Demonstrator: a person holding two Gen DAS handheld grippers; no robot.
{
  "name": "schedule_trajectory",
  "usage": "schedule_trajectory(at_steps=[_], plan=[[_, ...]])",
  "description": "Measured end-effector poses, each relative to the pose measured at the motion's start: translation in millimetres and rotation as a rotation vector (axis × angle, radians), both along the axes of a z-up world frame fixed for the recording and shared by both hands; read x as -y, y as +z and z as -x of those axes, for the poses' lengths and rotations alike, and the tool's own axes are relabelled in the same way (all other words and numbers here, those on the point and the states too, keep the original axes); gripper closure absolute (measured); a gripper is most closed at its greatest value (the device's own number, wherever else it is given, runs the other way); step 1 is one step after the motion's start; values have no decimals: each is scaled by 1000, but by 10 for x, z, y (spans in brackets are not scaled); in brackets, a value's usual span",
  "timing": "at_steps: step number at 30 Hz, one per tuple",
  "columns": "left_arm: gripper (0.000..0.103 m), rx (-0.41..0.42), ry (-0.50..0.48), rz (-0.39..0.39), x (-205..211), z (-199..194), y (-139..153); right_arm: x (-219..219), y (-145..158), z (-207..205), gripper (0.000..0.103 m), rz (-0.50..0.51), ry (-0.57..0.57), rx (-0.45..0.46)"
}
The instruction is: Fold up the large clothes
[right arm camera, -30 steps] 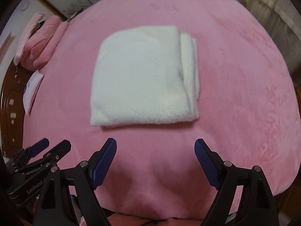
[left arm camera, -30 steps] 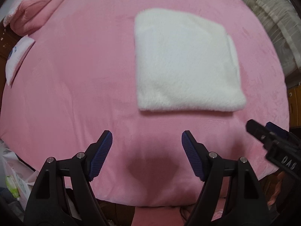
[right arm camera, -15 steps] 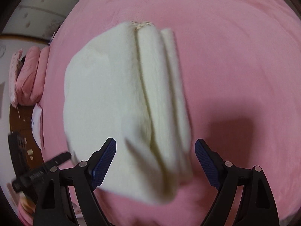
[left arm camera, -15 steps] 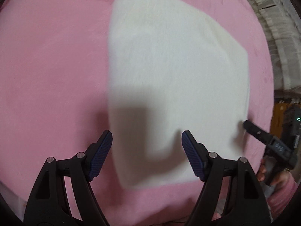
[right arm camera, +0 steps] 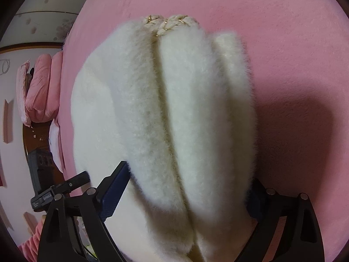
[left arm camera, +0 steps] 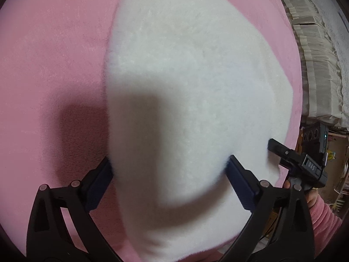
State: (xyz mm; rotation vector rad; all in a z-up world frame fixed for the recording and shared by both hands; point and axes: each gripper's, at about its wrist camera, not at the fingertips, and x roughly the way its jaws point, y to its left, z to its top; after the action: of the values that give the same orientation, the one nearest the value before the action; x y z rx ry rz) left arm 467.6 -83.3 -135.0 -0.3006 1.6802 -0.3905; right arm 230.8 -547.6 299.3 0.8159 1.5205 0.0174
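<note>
A folded white fluffy garment (left arm camera: 192,100) lies on the pink bed cover (left arm camera: 50,50). In the right wrist view the garment (right arm camera: 178,118) shows its stacked folded edges and a braided gold-thread trim (right arm camera: 170,23) at the far end. My left gripper (left arm camera: 169,181) is open, its jaws on either side of the garment's near left corner. My right gripper (right arm camera: 187,196) is open, its jaws on either side of the near right corner, where the layered edges are. Each gripper also shows at the edge of the other's view: the right gripper (left arm camera: 294,161), the left gripper (right arm camera: 61,190).
Pink pillows (right arm camera: 41,89) and a dark wooden headboard (right arm camera: 35,135) lie at the bed's far left. A cream quilted cover (left arm camera: 318,50) hangs to the right of the bed. A pink sleeve (left arm camera: 320,216) shows at the lower right.
Both grippers moved forward and down onto the garment's near edge. The garment now fills the space between each pair of jaws. The jaws stay wide apart.
</note>
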Motion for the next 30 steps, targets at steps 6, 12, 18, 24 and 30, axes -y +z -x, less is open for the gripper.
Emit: schedule_trajectory(at_steps=[6, 12, 18, 24, 30], plan=[[16, 8, 10, -56, 77, 182, 65, -156, 137, 55, 45, 22, 21, 36], [44, 150, -29, -222, 308, 484, 523, -249, 360, 155, 64, 1, 40, 77], [60, 208, -43, -266, 412, 894, 884, -459, 703, 317, 67, 42, 115, 117], [65, 208, -12, -245, 370, 1683, 1241, -627, 1060, 830, 69, 66, 118, 117], [68, 161, 11, -223, 319, 2529, 1398, -680, 1221, 1623, 69, 31, 124, 92]])
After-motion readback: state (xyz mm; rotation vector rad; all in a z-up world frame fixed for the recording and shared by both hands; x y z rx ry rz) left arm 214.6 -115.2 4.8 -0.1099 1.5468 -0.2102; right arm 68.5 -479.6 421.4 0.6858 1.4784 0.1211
